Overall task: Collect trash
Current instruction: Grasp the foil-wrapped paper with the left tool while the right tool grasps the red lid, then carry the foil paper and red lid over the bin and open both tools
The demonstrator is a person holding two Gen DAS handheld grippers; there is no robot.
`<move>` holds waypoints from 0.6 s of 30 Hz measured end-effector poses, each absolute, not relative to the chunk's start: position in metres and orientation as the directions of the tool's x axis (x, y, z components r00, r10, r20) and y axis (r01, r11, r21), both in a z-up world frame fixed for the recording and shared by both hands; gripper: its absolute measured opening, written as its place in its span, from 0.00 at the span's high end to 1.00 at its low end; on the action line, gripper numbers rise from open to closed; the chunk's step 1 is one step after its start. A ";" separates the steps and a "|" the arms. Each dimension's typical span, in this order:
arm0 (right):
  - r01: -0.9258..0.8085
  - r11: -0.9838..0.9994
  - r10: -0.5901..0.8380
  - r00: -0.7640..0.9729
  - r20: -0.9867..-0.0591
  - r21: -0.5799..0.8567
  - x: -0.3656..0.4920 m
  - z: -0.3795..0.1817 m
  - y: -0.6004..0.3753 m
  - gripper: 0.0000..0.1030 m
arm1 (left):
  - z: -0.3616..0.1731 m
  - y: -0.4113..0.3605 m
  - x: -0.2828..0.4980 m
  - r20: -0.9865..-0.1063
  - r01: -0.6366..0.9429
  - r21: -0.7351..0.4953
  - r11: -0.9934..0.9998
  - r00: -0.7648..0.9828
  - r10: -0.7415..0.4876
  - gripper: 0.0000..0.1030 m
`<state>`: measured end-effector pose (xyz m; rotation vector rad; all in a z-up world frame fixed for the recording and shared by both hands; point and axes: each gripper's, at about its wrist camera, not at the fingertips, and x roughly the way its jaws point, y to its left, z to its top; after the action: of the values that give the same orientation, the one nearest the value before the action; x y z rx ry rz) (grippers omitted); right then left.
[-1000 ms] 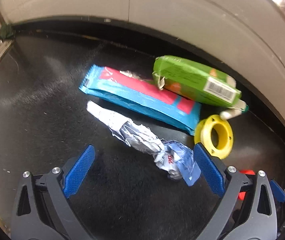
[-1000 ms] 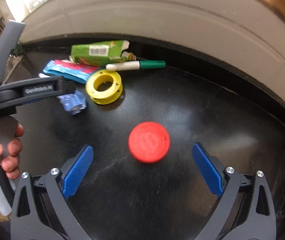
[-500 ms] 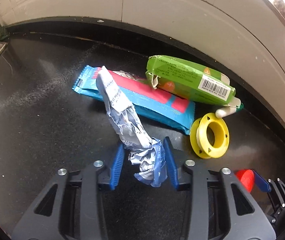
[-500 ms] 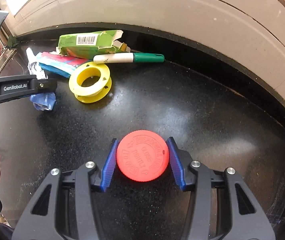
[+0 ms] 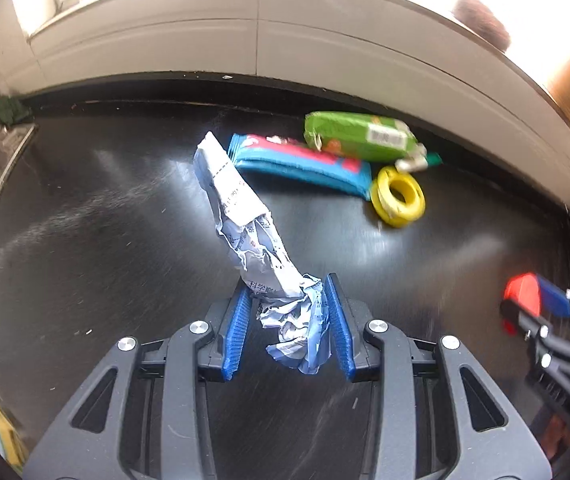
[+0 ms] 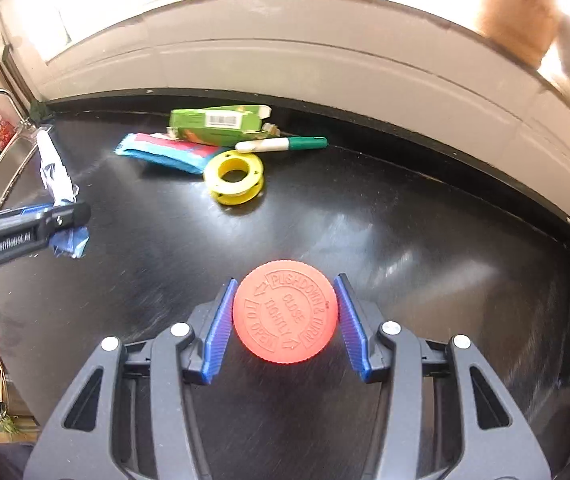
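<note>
You are squeezing the left gripper [image 5: 287,330] jaws on a soft, light crumpled wrapper [image 5: 245,232] at its bunched bottom end, low in the frame. Your right gripper [image 6: 285,320] jaws are clamping a hard, slippery red cap [image 6: 285,311] by its ridged rim, above the black surface [image 6: 405,220].

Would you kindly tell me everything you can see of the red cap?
The red cap is a round plastic lid with a ribbed rim and raised lettering: "PUSH DOWN & TURN", "CLOSE TIGHTLY", "TO OPEN", with arrows. It faces the camera, clamped edgewise between the right gripper's blue pads, clear of the black counter. Nothing else touches it.
</note>
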<state>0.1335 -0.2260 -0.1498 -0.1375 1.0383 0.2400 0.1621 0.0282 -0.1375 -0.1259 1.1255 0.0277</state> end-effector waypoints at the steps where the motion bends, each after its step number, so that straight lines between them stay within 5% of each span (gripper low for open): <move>1: -0.258 0.966 0.135 0.488 -0.862 0.005 0.128 -0.146 -0.226 0.52 | -0.138 0.023 0.156 -0.900 -0.071 -0.080 0.994 0.433 -0.042 0.64; 18: -0.274 0.962 0.155 0.526 -0.836 0.006 0.072 -0.116 -0.202 0.52 | -0.123 0.018 0.082 -0.884 -0.001 -0.038 0.999 0.466 -0.034 0.64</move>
<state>0.0715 -0.2018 -0.1160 -0.1322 0.9844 0.2579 0.0825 0.0178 -0.1225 -0.0348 1.0861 -0.0204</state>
